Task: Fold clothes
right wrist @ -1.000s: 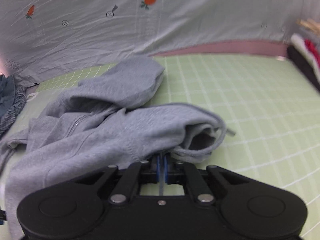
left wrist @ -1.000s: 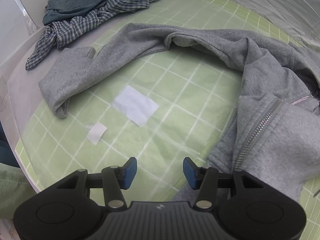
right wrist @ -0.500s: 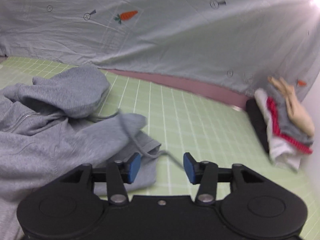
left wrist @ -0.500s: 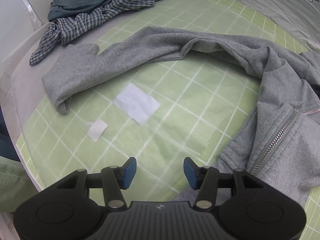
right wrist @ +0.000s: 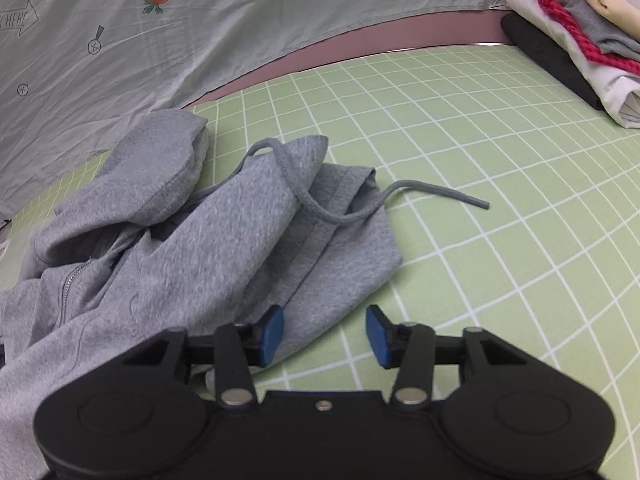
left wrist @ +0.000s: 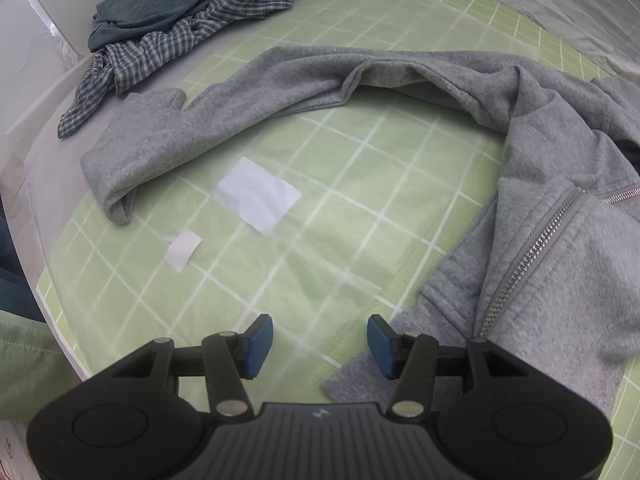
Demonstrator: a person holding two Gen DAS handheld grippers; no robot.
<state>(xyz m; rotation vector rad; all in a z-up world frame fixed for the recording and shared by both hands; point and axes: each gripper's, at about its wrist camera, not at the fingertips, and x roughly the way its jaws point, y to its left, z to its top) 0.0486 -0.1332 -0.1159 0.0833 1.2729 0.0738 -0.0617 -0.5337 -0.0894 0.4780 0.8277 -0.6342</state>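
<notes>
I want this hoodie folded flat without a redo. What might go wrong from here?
1. The drawstring trails loose over the mat; it may snag or end up sticking out of the fold.
2. The right gripper is closing with only the hoodie edge near one finger, so it may grab little or nothing.
3. The sleeve lies twisted near the plaid shirt; folding now could trap wrinkles.

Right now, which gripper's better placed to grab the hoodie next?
Right, probably. The right gripper hangs over the grey hoodie's edge, jaws closing with nothing pinched. The left gripper hangs open over bare green mat, the hem off to one side.
</notes>
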